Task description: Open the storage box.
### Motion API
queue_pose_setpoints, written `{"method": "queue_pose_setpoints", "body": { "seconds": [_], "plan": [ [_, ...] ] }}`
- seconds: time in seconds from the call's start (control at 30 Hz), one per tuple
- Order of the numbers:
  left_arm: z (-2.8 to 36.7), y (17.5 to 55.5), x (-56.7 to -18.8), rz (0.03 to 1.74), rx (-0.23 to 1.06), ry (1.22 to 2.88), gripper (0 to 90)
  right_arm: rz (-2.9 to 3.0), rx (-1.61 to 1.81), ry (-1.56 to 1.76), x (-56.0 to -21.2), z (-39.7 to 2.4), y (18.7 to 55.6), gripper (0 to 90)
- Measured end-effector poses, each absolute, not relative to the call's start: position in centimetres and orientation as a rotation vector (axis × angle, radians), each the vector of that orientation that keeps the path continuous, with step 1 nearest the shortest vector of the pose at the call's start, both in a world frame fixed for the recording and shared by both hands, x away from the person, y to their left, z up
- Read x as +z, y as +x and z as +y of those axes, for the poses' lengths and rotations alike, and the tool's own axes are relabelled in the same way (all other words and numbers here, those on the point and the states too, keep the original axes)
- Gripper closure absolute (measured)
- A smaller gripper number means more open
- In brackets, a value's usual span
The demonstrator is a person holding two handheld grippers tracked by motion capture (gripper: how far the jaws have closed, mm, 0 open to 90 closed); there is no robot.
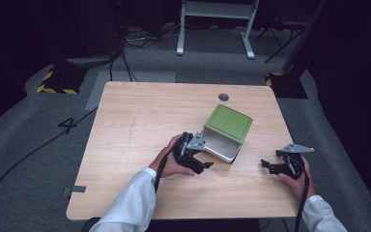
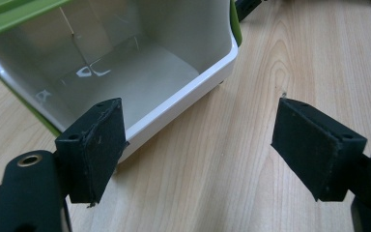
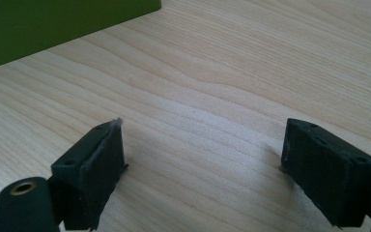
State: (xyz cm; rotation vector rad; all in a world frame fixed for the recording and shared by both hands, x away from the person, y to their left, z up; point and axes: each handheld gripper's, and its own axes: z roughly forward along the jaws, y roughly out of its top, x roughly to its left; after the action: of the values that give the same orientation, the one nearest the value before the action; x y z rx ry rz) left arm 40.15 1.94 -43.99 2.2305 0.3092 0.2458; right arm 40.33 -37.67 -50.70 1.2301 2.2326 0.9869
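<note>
Left gripper [image 1: 207, 163] hovering, jaws released, at open mouth of green-and-white box [image 1: 226, 133] lying tipped near table's [image 1: 125, 145] right edge | right gripper [image 1: 266, 165] idling unclenched | box not yet gripped, righting remaining.

From above our side of the wooden table [image 1: 140, 116] we look forward and down. Each gripper camera rides low and close along its own jaws — both catch the green-and-white box [image 2: 140, 82] seen from above [image 1: 226, 131].
</note>
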Motion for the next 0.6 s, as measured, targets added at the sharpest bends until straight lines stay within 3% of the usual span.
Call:
{"method": "queue_pose_setpoints", "body": {
  "seconds": [0.6],
  "plan": [
    [0.2, 41.5, -45.0, 0.32, 0.232, 2.23, 18.5, 2.233, 0.987, 1.23, -50.7, -37.7, 40.3, 15.4]
  ]
}}
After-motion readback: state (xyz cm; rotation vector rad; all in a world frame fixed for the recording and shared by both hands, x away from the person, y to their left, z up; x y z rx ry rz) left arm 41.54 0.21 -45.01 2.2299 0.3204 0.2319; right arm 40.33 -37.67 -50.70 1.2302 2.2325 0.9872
